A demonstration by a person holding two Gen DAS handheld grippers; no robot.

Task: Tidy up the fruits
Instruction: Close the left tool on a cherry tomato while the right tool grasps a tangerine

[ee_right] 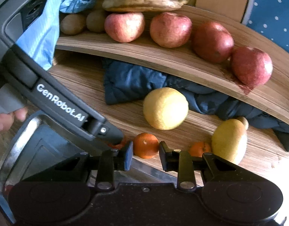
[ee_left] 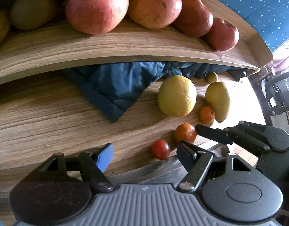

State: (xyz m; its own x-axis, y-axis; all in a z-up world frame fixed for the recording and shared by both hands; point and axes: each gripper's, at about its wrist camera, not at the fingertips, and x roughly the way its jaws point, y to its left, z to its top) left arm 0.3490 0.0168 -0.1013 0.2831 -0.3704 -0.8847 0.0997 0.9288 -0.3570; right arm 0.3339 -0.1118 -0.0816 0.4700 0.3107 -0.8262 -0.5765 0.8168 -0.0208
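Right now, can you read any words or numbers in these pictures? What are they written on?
"GenRobot.AI" in white letters on the black handle of the left gripper, seen from the right wrist camera.
A white "S", the end of a word cut off by the picture's edge, higher up on that same handle; the rest cannot be read.
A tiny mark on the grey ribbed body of the left gripper in its own view is too small to read.
Nothing is written on the fruit.

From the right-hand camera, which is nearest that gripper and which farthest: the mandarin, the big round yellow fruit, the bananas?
Measured from the right gripper, in its own view:
1. Mandarin: between the open fingers, at the lower board's front edge.
2. Round yellow fruit: farther back on the lower board, slightly right, by the dark blue cloth.
3. Bananas: farthest, at the top, behind the apples on the upper shelf.
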